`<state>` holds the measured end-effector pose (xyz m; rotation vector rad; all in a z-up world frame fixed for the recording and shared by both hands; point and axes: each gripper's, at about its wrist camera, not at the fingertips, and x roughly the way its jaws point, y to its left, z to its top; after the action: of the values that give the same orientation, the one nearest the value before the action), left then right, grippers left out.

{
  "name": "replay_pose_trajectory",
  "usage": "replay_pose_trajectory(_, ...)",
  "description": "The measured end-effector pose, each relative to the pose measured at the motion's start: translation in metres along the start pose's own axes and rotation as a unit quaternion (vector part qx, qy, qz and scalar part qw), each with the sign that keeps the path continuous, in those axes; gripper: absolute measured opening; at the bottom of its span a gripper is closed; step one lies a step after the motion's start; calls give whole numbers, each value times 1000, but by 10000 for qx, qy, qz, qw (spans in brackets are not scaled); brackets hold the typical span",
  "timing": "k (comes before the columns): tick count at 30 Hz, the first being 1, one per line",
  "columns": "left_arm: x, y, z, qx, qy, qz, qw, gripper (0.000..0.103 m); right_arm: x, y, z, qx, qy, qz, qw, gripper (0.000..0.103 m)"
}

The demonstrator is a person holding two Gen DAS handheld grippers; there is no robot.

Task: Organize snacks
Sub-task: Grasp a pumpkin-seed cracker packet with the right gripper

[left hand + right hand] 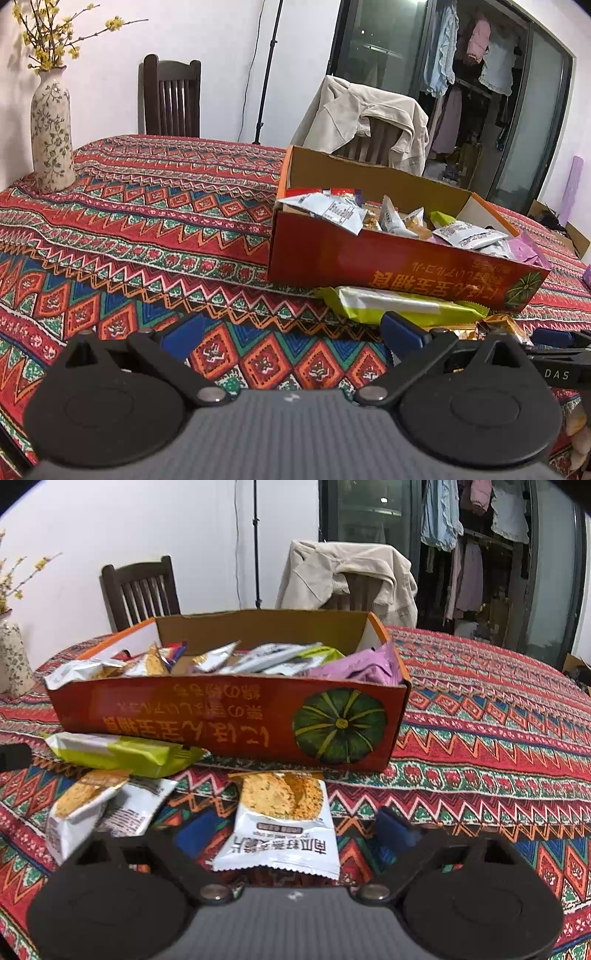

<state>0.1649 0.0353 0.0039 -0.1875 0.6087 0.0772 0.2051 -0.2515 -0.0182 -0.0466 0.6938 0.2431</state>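
— Though printed upside down, yellow East Asian script beside a green pumpkin picture on the red box (229,720); "DAS" on the right claw's (291,834) arm.
— Where's the white snack packet (280,827)?
— Flat on the counter (480,738), between the right claw's spread blue fingers (397,830), unpressed, just before the box.
— Left claw (291,334)?
— Released, over bare cloth, green packet (399,304) just beyond.

Both cams low over table, close, looking fwd and a bit down along own fingers. Left wrist cam: sees snack box (369,254) at 1 o'clock, from its left corner. Right wrist cam: faces same box (229,720) straight on, 12 o'clock, near. Shared: box, green packet (399,306) (122,753), both chairs.
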Motion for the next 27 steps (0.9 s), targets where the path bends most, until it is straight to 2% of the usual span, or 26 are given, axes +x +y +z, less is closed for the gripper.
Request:
replay_pose_trajectory(2, 1, 0, -1, -5, 37, -18, 10000, 103, -3, 1, -1, -29, -50, 34, 10000, 68)
replay_pose_trajectory(3, 1, 0, -1, -8, 32, -36, 10000, 103, -4, 1, -1, -37, -71, 56, 10000, 56)
replay_pose_trajectory(7, 0, -1, -2, 7, 10, -64, 10000, 103, -9, 1, -1, -48, -131, 96, 9999, 45)
replay_pose_trajectory(8, 1, -1, -2, 11, 14, -70, 10000, 103, -10, 2, -1, -56, -149, 82, 9998, 39)
replay_pose_trajectory(17, 5, -6, -2, 80, 115, -47, 9999, 103, -30, 1, -2, -52, -648, 32, 9979, 38)
replay_pose_trajectory(27, 3, -40, 0, 335, 402, -354, 9980, 103, -39, -3, -1, 20, -853, 60, 9963, 38)
